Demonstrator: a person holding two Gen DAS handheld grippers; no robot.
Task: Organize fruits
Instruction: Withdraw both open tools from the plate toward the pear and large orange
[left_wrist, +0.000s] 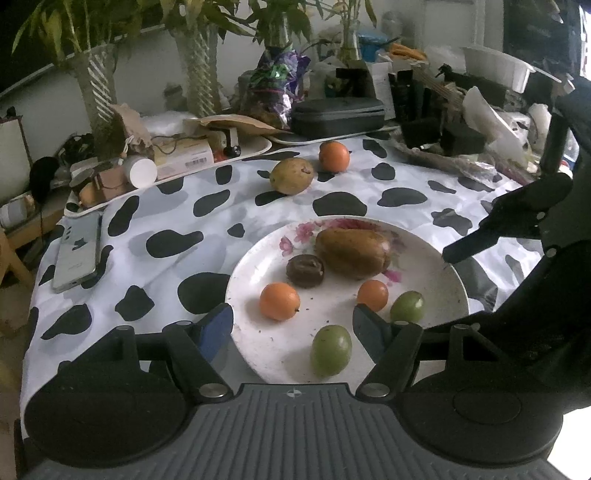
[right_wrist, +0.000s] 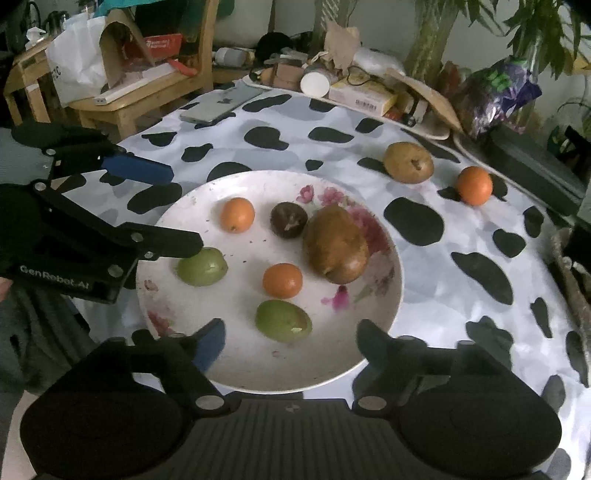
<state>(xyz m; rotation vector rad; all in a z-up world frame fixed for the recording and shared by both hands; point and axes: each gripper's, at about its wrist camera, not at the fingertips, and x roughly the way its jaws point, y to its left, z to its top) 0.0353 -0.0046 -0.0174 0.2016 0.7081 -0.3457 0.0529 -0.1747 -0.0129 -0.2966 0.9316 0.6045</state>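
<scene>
Both of my tools hang just above the near rim of the floral plate. My left gripper is released, its fingers spread wide with nothing between them, and my right gripper is equally slack and empty. Just ahead of the left fingertips, inside the plate, I count six fruits: two green fruits, two small oranges, one dark brown round fruit and one big brown mango. Nearest the left tool sits a green fruit, with the second green fruit just beyond the right-hand finger. From the right wrist view, one of the green ones lies directly between and ahead of that tool's fingers, while the other green one sits under the tip of the left tool's lower finger. Further forward are an orange to the left and a smaller orange beside it, then the dark fruit touching the mango at the plate's far side. Beyond the plate, on the cow-print tablecloth, two fruits remain outside: a yellowish pear and, just beside it, a third orange. A phone lies on the cloth, far left of the left tool.
</scene>
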